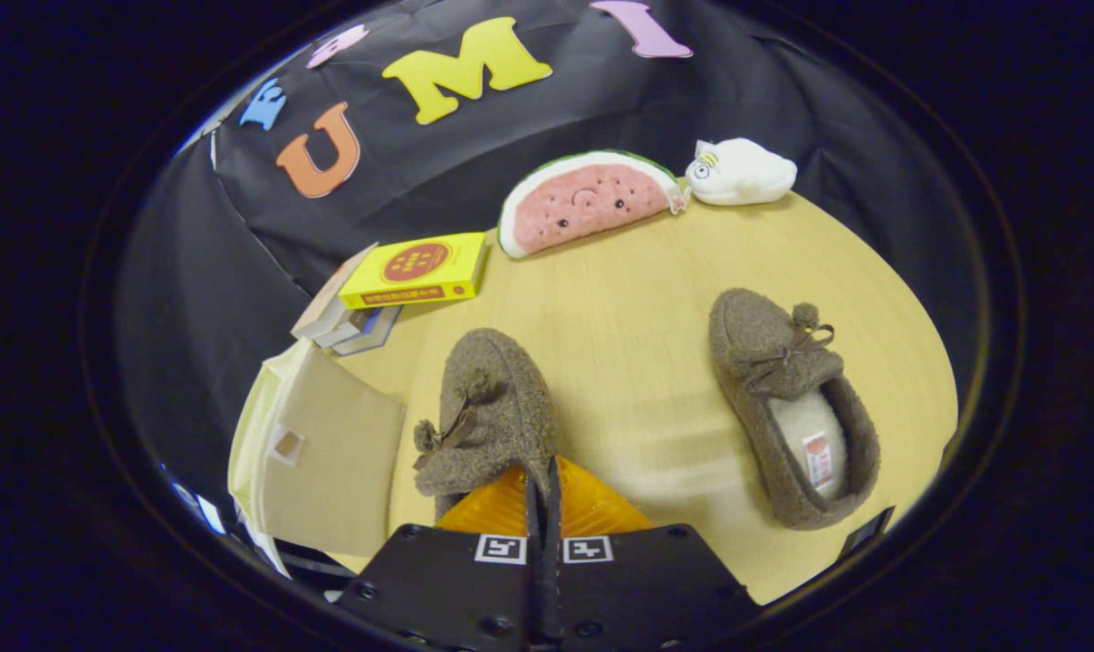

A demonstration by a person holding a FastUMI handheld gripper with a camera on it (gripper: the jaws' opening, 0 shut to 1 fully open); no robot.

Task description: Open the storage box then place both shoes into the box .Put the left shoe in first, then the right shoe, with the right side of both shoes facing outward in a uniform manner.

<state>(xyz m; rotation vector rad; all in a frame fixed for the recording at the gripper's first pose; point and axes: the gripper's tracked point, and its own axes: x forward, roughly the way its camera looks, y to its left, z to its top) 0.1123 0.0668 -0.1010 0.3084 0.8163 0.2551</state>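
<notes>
While the gripper pinched the heel rim of the left shoe between nearly closed fingers, that shoe ran lengthwise away from them, toe ahead — the right shoe lay apart on the table, toe likewise ahead; the storage box stood just beside.

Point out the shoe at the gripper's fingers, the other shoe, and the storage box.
Shoe at the fingers [497,398]: gripper view, on its fuzzy upper, just ahead of the gripper [543,493], whose fingers are closed together.
Other shoe [764,349]: gripper view, on its toe, beside the bow.
Storage box [330,453]: gripper view, on its beige panel.
</notes>
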